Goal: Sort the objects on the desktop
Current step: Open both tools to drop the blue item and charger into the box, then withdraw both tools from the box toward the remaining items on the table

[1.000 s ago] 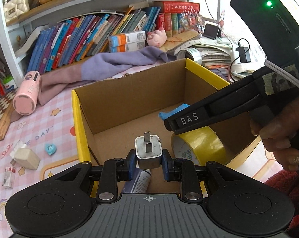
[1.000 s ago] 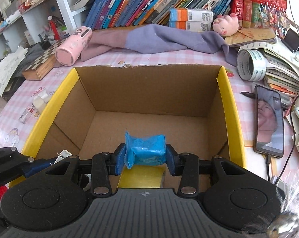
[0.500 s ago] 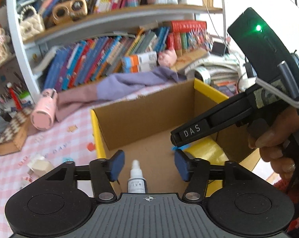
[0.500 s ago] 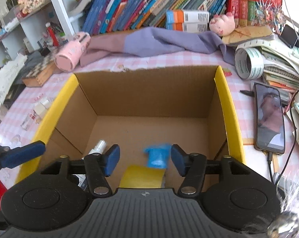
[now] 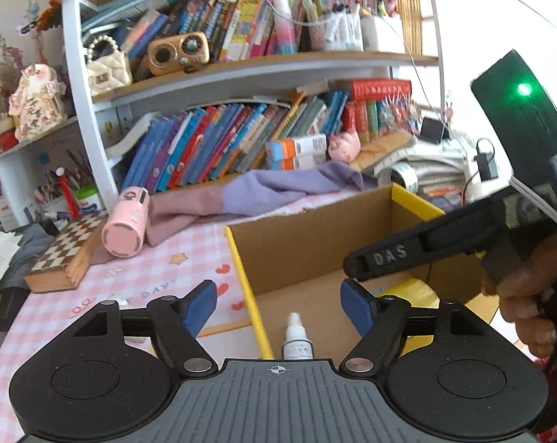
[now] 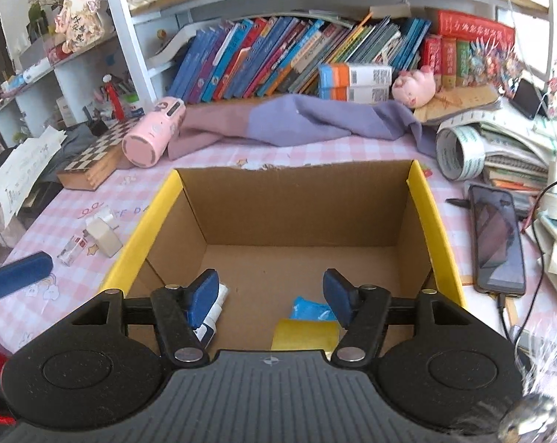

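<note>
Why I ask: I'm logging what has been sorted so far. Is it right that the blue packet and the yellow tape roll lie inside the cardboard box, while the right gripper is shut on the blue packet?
Not quite. The right wrist view shows the blue packet and the yellow tape roll inside the cardboard box, but the right gripper is not shut on the packet: its jaws are opening with nothing between them.

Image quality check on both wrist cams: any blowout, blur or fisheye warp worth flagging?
Left wrist: window light blows out the top right; shelf upright bows strongly from fisheye; the bottle in the cardboard box is slightly soft. Right wrist: evenly lit and sharper; white glare at the right edge past the phone; box walls splay outward, black vignette in the corners.
</note>
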Motion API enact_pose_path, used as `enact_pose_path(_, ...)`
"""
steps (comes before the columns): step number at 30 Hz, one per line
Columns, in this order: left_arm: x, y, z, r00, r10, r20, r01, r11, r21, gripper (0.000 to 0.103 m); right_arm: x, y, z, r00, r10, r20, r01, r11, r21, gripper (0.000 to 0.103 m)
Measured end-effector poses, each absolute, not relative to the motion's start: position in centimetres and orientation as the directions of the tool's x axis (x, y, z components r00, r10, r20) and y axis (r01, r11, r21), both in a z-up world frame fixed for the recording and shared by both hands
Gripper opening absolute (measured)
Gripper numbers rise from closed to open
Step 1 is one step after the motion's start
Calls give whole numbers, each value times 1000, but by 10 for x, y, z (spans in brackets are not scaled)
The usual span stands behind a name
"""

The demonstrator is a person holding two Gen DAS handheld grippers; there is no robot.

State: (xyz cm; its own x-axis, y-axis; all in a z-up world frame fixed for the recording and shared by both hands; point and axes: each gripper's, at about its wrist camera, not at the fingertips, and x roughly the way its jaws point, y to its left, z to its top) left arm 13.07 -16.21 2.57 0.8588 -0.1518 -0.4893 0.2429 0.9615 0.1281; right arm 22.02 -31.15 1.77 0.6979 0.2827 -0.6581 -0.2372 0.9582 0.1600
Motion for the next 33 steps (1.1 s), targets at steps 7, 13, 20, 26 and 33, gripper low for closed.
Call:
enact_pose_path(7,116,-136,32,862,-212,-461,300,946,126,78,194,-298,26,742,220,-633,-160,976,151,61)
enact_pose_path(13,99,-103,35,857,-263,-444,351,928,128,80,167,-272,32,775,167,-609,-96,984,149,62)
enact_pose_path(20,76,-60,34,842,-300,-449,377,921,92,84,126,-232,33,787,107,-607,-52,993,108,65)
enact_pose_path(26,60,-25,28,822,-311,-477,382,922,57,85,94,-198,25,774,70,-630,-28,997,75,66)
enact_pose_path(33,42,12,17,795,-293,-532,374,926,48,85,65,-161,8,738,70,-671,-18,996,84,66)
